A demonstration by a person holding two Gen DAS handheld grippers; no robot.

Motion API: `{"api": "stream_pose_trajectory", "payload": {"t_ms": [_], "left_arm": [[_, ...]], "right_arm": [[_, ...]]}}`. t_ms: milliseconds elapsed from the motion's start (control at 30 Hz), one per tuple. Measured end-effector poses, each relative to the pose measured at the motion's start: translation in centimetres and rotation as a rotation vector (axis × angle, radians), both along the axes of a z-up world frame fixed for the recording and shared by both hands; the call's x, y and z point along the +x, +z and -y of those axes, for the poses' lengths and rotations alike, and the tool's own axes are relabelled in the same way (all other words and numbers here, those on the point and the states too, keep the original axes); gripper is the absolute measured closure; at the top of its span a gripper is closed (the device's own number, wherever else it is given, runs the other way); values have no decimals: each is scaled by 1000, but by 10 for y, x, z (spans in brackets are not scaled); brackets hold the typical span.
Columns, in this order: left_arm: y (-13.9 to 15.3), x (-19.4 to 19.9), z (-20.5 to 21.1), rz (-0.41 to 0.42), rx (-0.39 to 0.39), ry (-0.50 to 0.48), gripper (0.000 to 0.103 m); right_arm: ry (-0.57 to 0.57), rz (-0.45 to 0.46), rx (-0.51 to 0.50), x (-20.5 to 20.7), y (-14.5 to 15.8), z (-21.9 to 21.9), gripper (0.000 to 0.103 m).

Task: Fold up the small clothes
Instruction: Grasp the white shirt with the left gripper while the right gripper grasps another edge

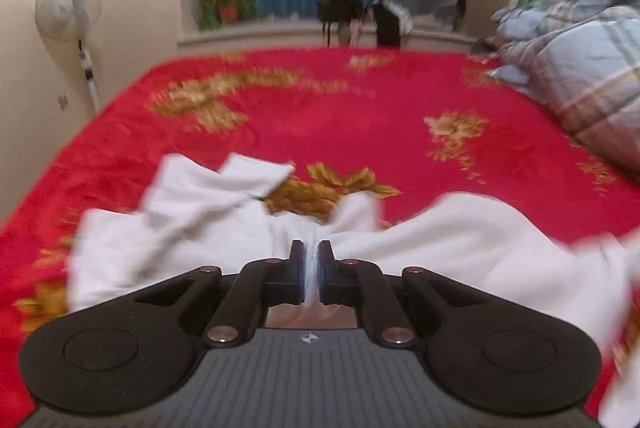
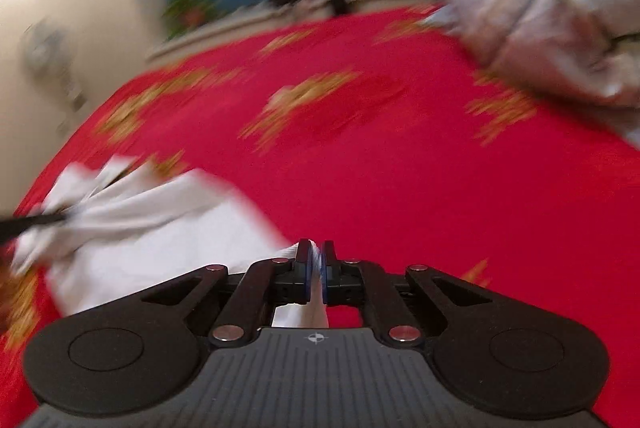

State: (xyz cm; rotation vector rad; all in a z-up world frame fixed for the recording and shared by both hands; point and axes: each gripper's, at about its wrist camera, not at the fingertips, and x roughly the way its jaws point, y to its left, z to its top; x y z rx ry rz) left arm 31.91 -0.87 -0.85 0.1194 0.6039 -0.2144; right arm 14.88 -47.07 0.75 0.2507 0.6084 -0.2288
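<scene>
White garment gripped at two points, folding barely begun.

On the red floral bedspread, a crumpled white garment is clamped by the left tongs; farther right, its other edge is pinched by the right tongs. No tidy fold is seen yet; spreading flat and folding are judged still to be done.

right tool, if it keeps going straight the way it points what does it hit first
Probably the red bedspread just ahead; the right tool, shut on the white cloth, points downward at bare cover. Blur leaves depth unclear.
</scene>
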Motion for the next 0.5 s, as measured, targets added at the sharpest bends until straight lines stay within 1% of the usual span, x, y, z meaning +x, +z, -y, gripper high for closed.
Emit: {"api": "stream_pose_trajectory", "payload": {"t_ms": [33, 67, 100, 167, 200, 233, 267, 300, 333, 367, 400, 433, 467, 500], "left_arm": [[7, -23, -14, 16, 16, -7, 97], [11, -47, -30, 13, 25, -6, 97], [12, -66, -43, -15, 41, -4, 97], [6, -106, -69, -86, 75, 17, 97], [-1, -122, -83, -135, 71, 48, 102], [-9, -136, -98, -213, 59, 88, 101], [-14, -145, -110, -261, 19, 107, 101], [-17, -155, -123, -276, -51, 122, 98], [-16, -164, -133, -267, -101, 133, 91], [-16, -168, -139, -252, -134, 150, 86], [-14, -168, -143, -238, -154, 172, 78], [-10, -166, -143, -220, -177, 178, 73], [-6, -162, -142, -201, -195, 169, 70], [-2, -157, -140, -182, -206, 152, 62]], "right_arm": [[-34, 14, -41, 3, 1, 11, 100], [-61, 20, -78, 6, 1, 20, 100], [-86, 16, -99, 8, -2, 28, 99], [-133, -31, -123, 18, -17, 41, 99], [-159, -67, -149, 22, -25, 44, 100], [-192, -105, -200, 25, -33, 45, 100], [-206, -127, -227, 26, -38, 46, 99], [-211, -135, -219, 24, -39, 46, 98], [-215, -121, -181, 19, -36, 47, 98], [-203, -87, -137, 16, -32, 44, 97], [-166, -43, -94, 7, -26, 39, 95], [-119, -2, -50, 2, -21, 31, 87], [-79, 32, -11, -5, -16, 23, 81], [-39, 63, 28, -9, -13, 15, 73]]}}
